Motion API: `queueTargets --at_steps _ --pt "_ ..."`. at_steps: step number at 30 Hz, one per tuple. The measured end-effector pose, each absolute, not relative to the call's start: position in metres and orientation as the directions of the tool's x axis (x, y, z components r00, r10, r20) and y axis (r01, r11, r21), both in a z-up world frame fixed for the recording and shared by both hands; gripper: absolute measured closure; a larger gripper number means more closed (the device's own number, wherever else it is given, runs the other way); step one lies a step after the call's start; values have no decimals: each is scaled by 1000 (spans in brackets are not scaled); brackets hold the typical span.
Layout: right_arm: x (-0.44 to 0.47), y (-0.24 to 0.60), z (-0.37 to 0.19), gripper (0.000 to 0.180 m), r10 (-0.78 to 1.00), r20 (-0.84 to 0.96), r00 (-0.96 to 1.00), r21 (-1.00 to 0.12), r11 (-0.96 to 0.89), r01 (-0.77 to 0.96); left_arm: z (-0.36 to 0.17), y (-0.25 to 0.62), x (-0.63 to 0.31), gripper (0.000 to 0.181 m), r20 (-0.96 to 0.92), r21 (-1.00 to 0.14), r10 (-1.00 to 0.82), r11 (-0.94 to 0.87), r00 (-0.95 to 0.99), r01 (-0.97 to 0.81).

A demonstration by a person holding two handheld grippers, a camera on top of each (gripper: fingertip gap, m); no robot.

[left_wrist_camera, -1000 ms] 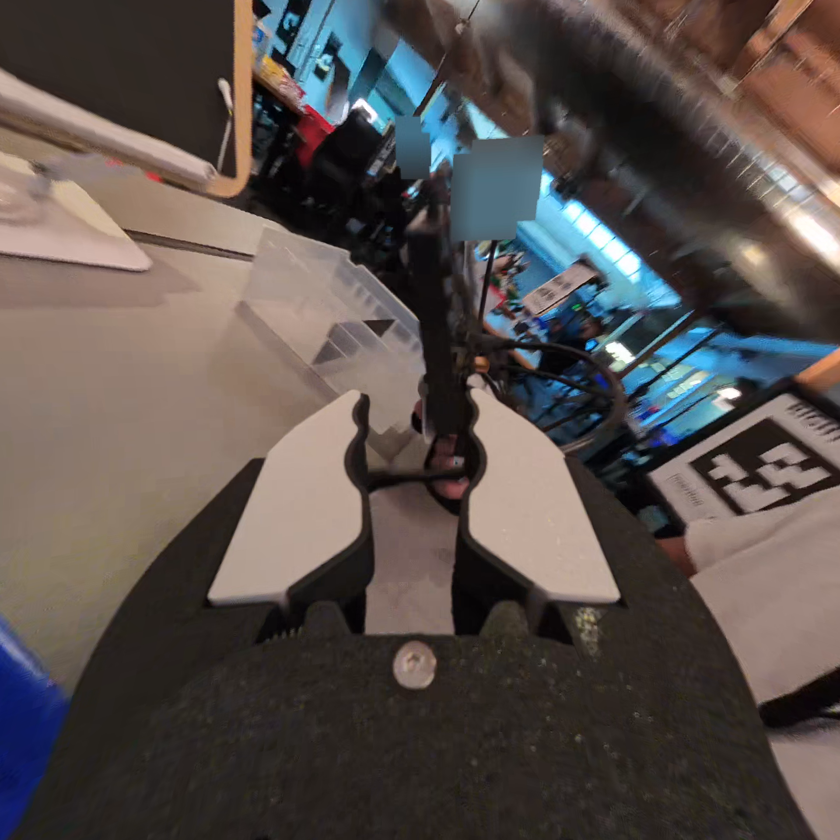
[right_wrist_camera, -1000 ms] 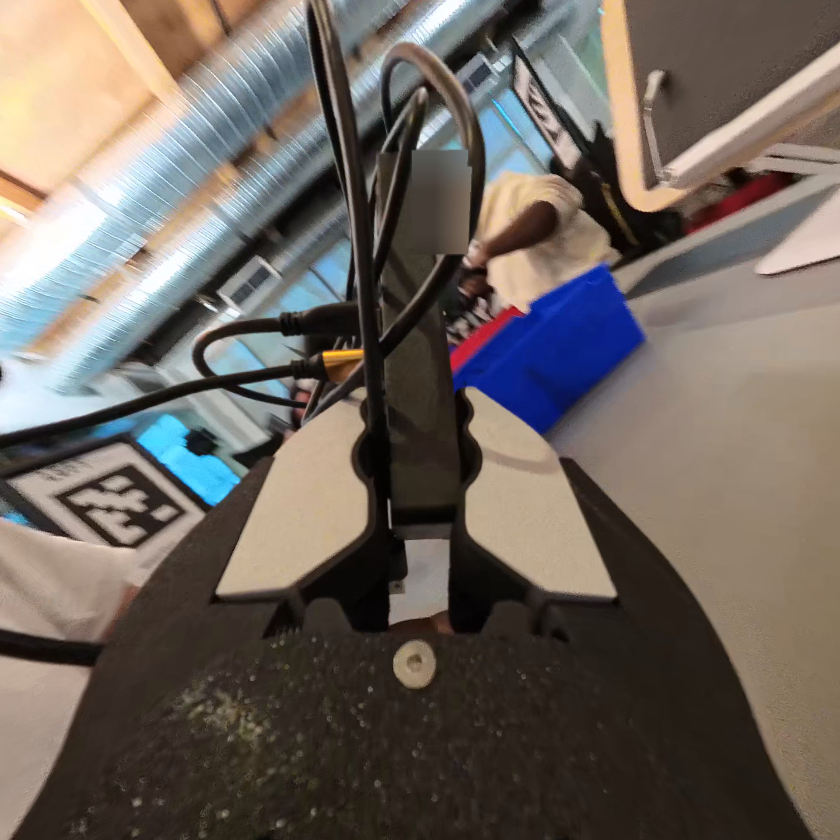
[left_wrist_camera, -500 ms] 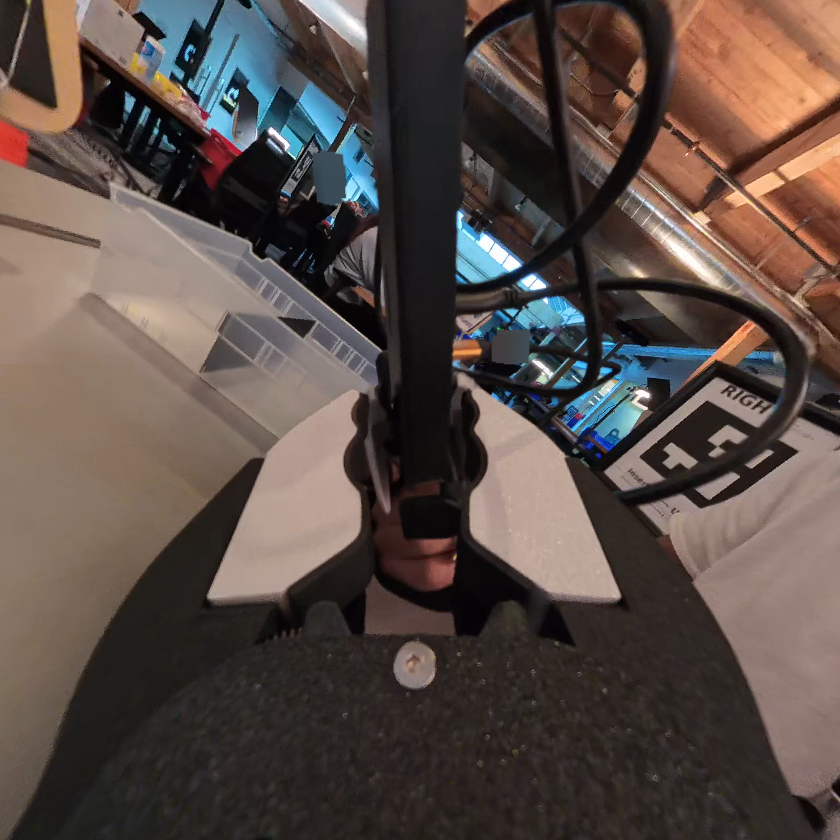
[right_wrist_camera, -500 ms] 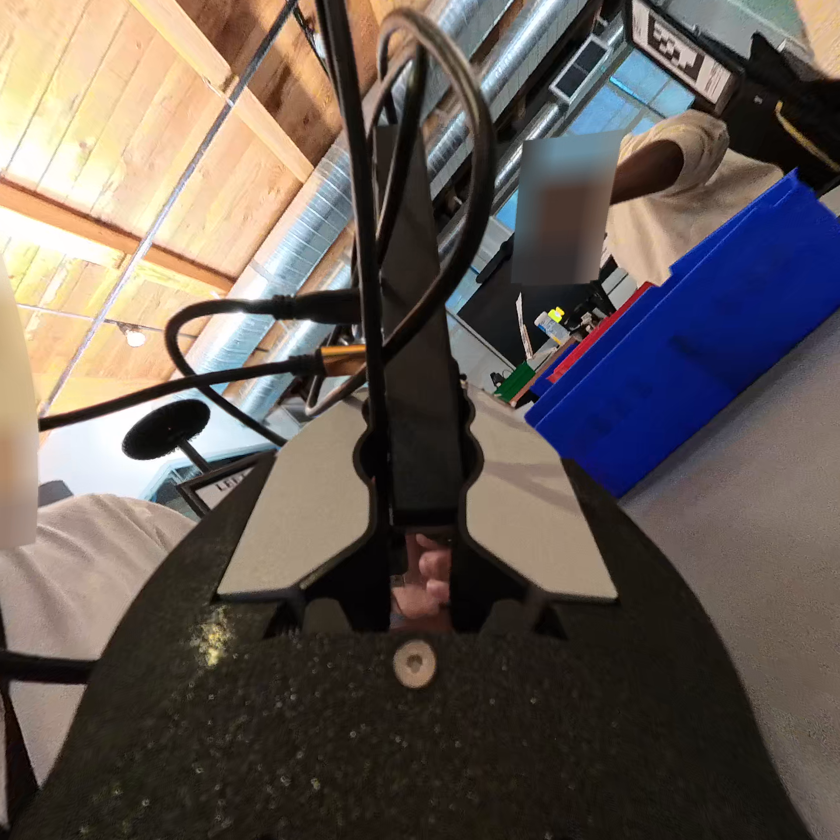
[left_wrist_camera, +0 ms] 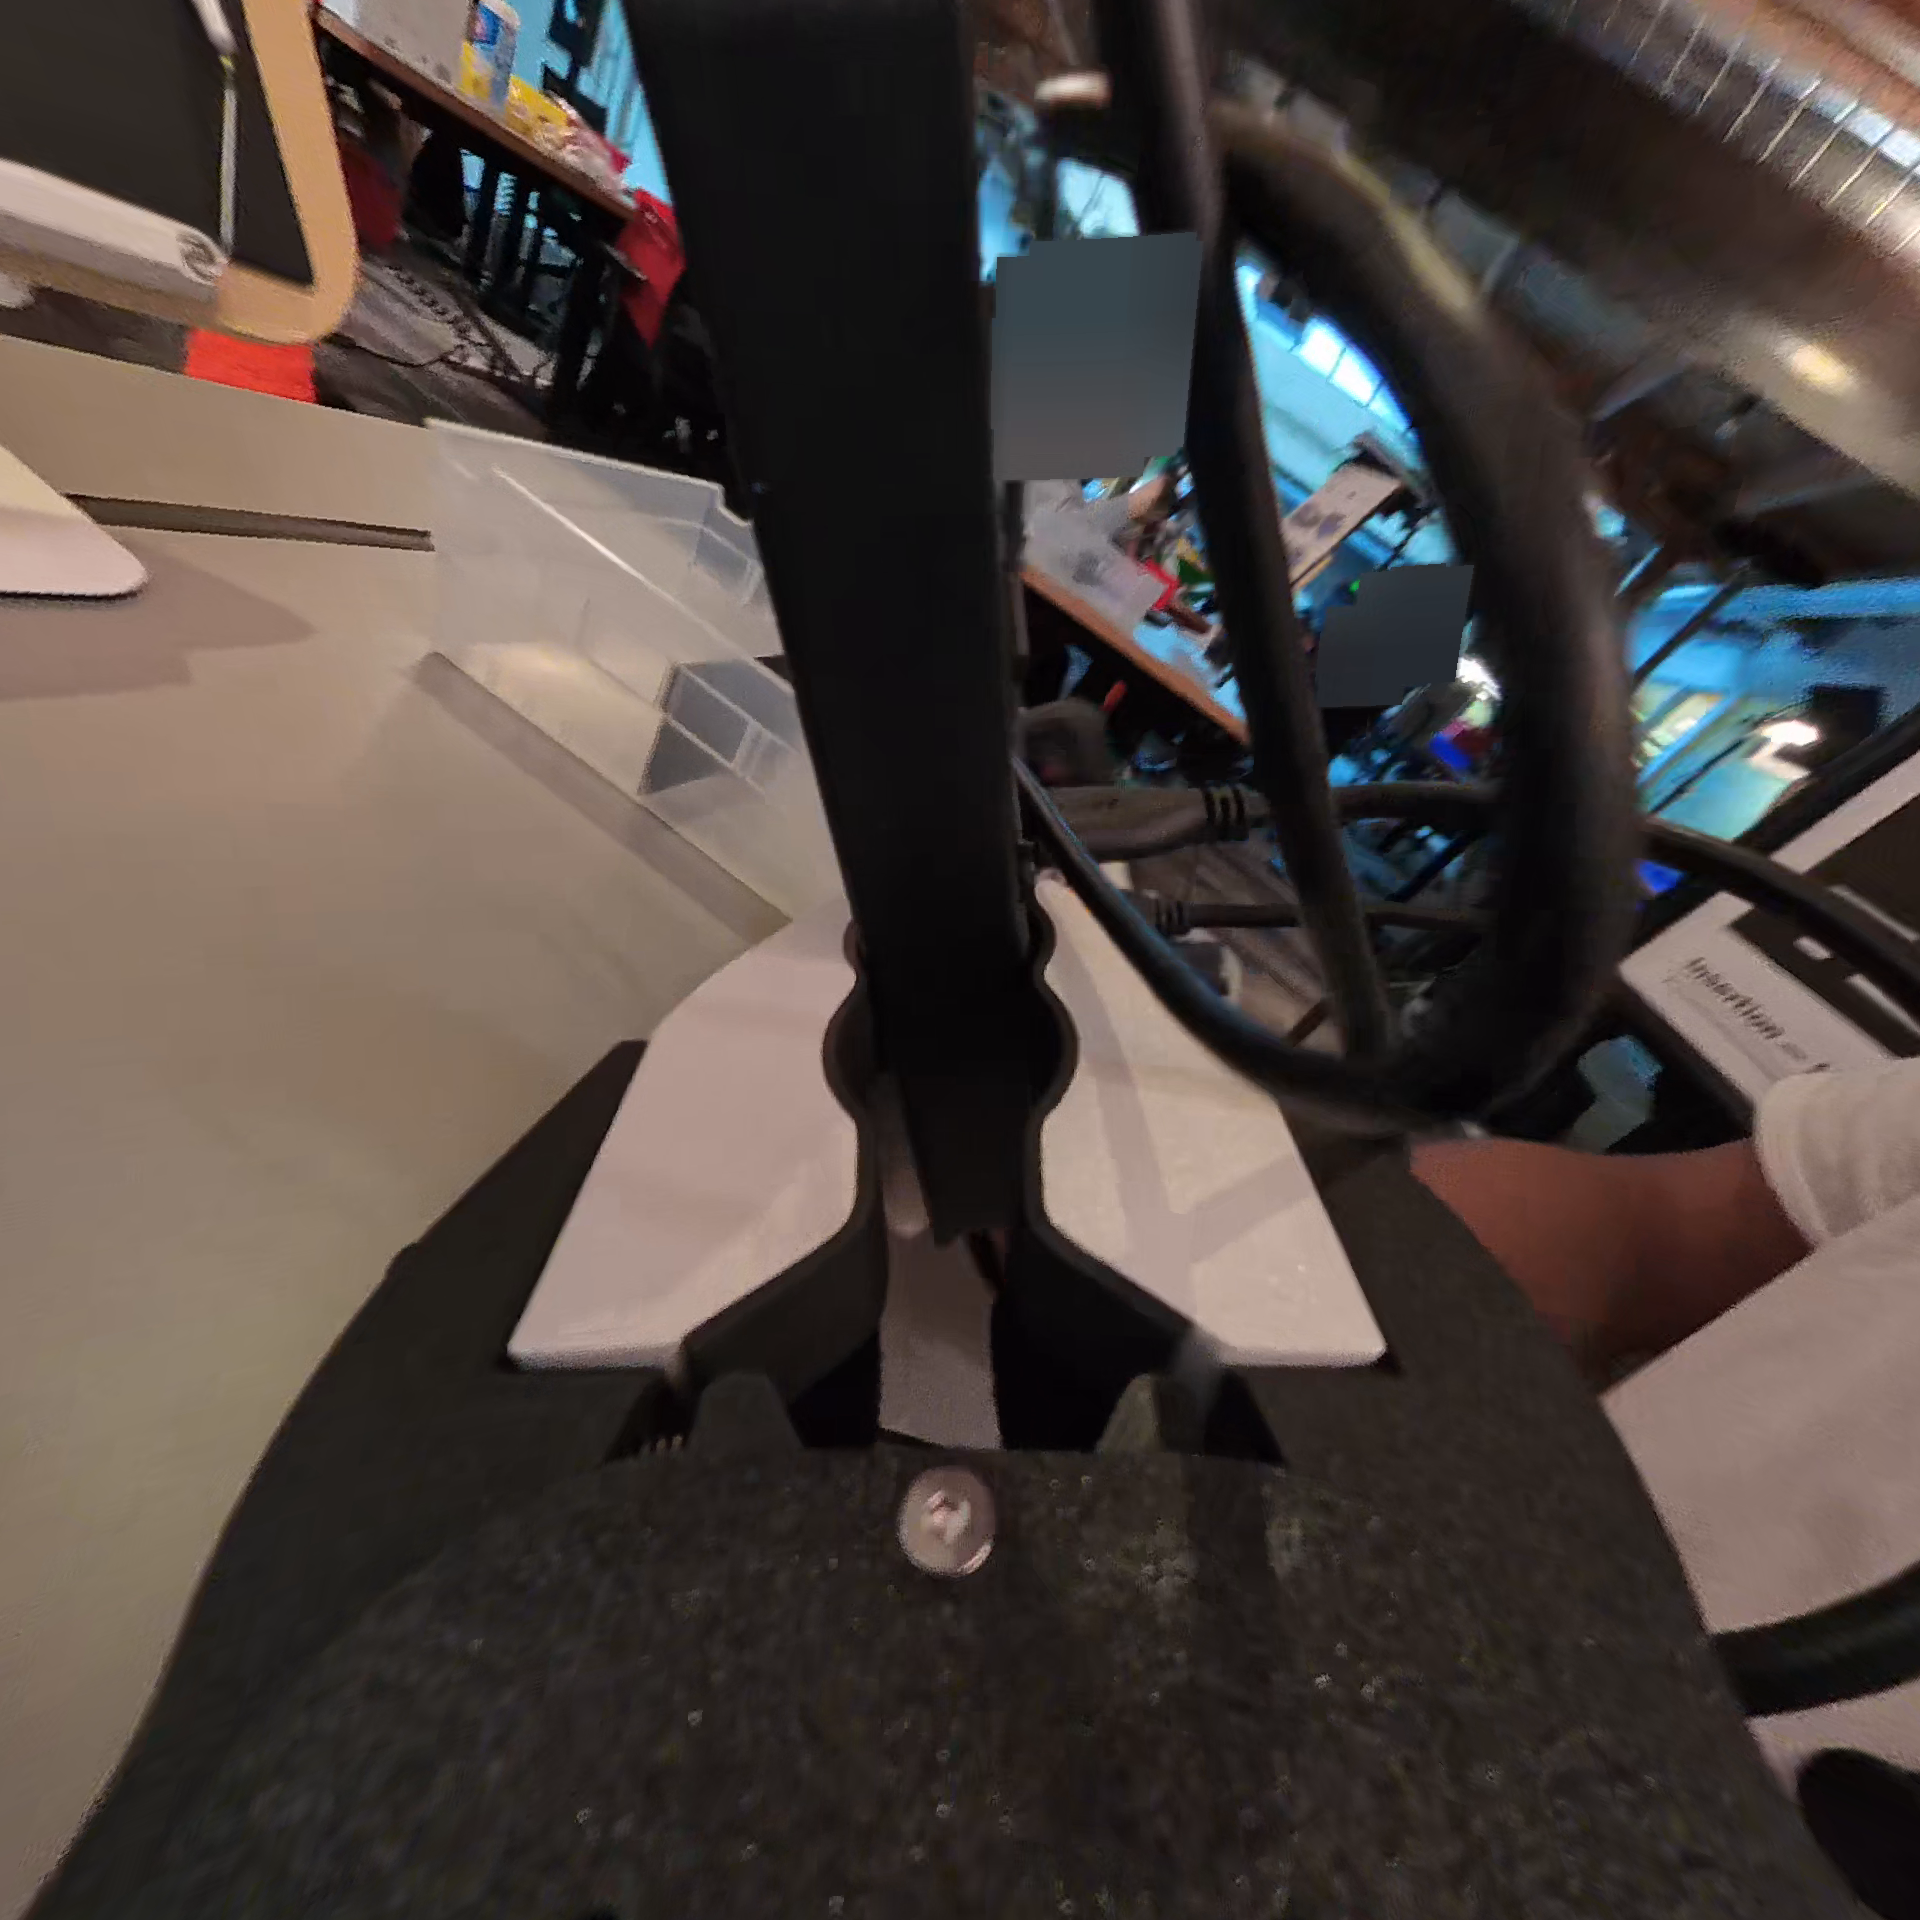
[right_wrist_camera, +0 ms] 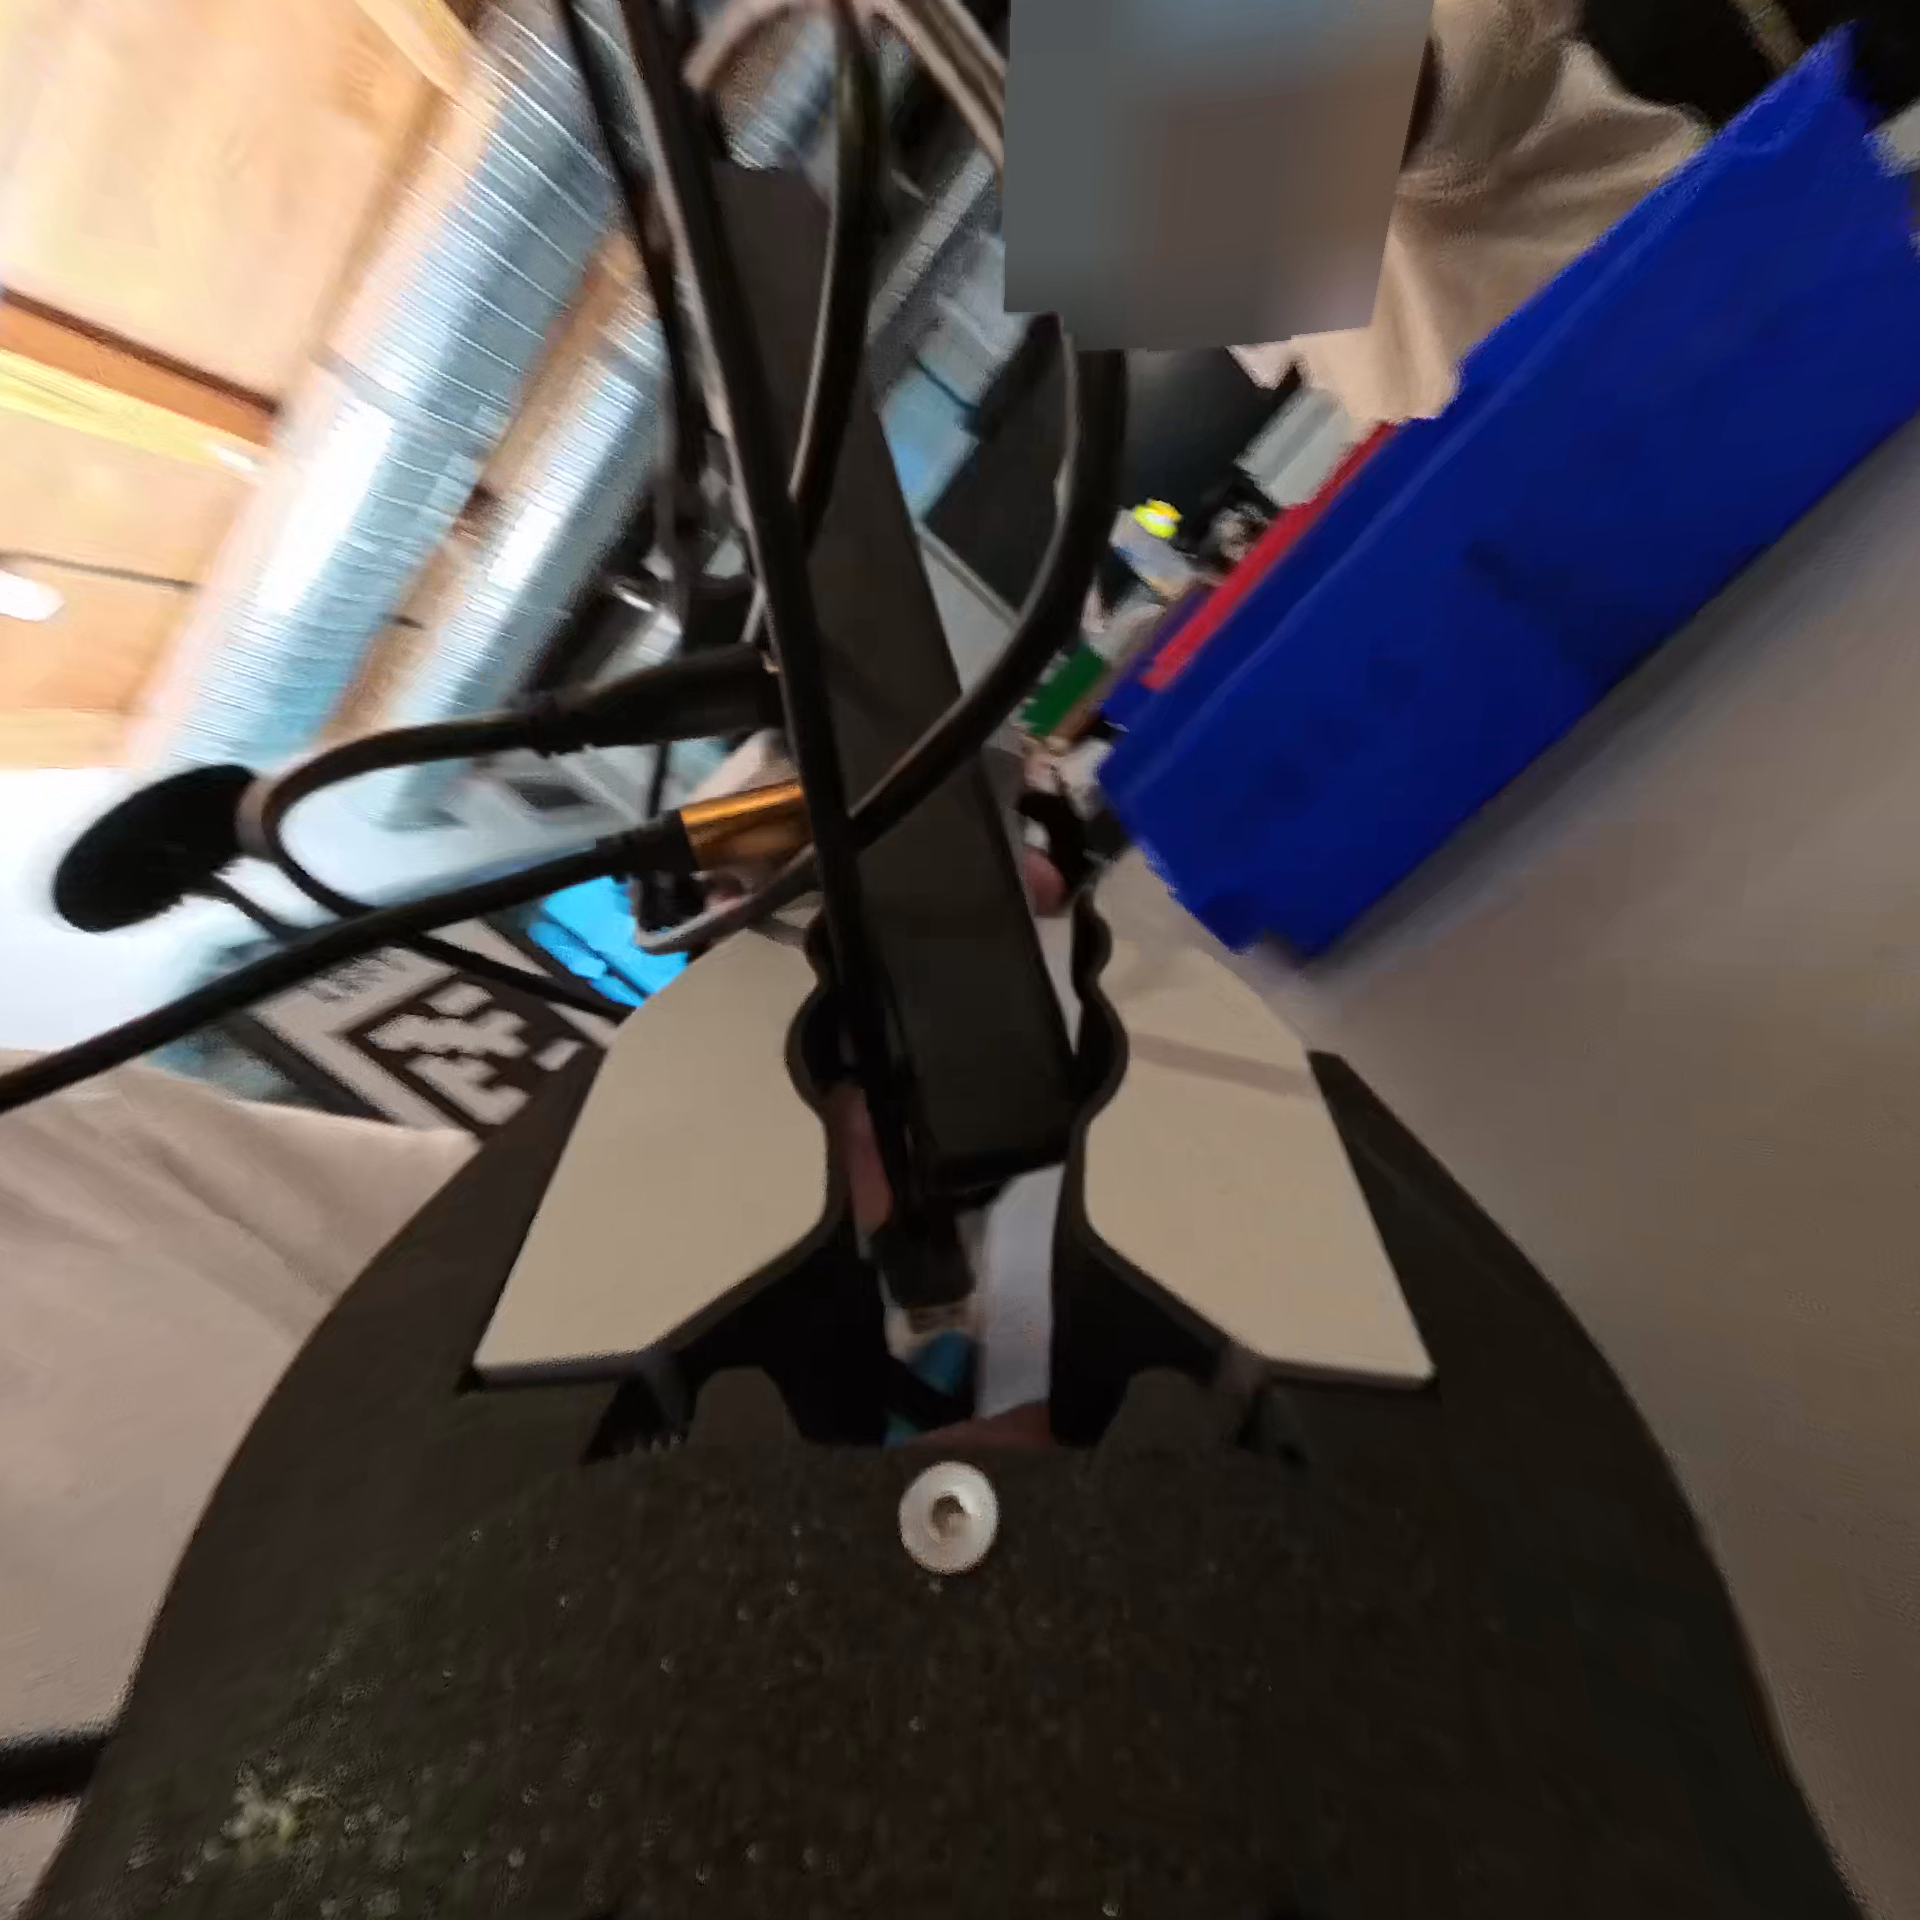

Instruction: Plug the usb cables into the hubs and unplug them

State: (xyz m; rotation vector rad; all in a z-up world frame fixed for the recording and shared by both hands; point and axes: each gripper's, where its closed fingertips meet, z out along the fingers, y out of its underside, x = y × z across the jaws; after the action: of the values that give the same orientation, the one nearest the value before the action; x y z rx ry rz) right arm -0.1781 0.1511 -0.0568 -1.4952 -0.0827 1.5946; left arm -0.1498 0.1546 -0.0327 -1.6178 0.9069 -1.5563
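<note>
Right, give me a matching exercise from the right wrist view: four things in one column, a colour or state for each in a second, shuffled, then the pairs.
Things:
1. long black slab-shaped hub
2. metal-sleeved cable plug
3. plastic storage bin
4. right gripper

Descriptions:
A. blue, standing on the grey table
B. gold, meeting the hub's left side
C. shut on the hub
D. standing up between the gripper's fingers

Pairs: 1-D, 2-B, 3-A, 4-C

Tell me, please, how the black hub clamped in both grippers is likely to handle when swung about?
The hub probably stays stiff: it runs straight through both closed grips. The plugged cables look floppy, looping freely, so they may drag or snag. The gold-collared plug could lever sideways.
</note>
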Motion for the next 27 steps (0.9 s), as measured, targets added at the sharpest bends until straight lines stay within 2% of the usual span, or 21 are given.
queueTargets --at_steps 2,5,8,12,16,19,23,27 --pt "-171 157 -66 135 632 -682 369 -725 -515 -458 -37 166 -157 158 453 -888 -885 -459 107 -42" --pt "-129 166 -60 139 566 -404 719 -911 -316 -263 -46 191 -173 157 382 -905 -894 -413 233 -99" --pt "-88 170 -32 140 421 -126 898 -985 -161 -63 -63 216 -183 157 299 -904 -877 -387 376 -183" --pt "-97 161 12 145 392 -38 919 -998 -56 -17 -86 227 -178 157 277 -881 -841 -416 465 -228" --pt "-129 174 -29 147 420 -1 907 -972 -215 98 -90 213 -164 157 257 -890 -863 -386 435 -241" --pt "-143 171 -45 162 469 -58 881 -973 -223 55 -90 211 -165 157 284 -884 -851 -411 442 -223" --pt "-157 153 -47 150 562 -51 826 -983 -175 59 -99 217 -171 158 326 -871 -828 -451 456 -196" --pt "-149 151 -62 136 583 -127 802 -962 -268 43 -105 210 -170 157 313 -871 -843 -438 437 -221"
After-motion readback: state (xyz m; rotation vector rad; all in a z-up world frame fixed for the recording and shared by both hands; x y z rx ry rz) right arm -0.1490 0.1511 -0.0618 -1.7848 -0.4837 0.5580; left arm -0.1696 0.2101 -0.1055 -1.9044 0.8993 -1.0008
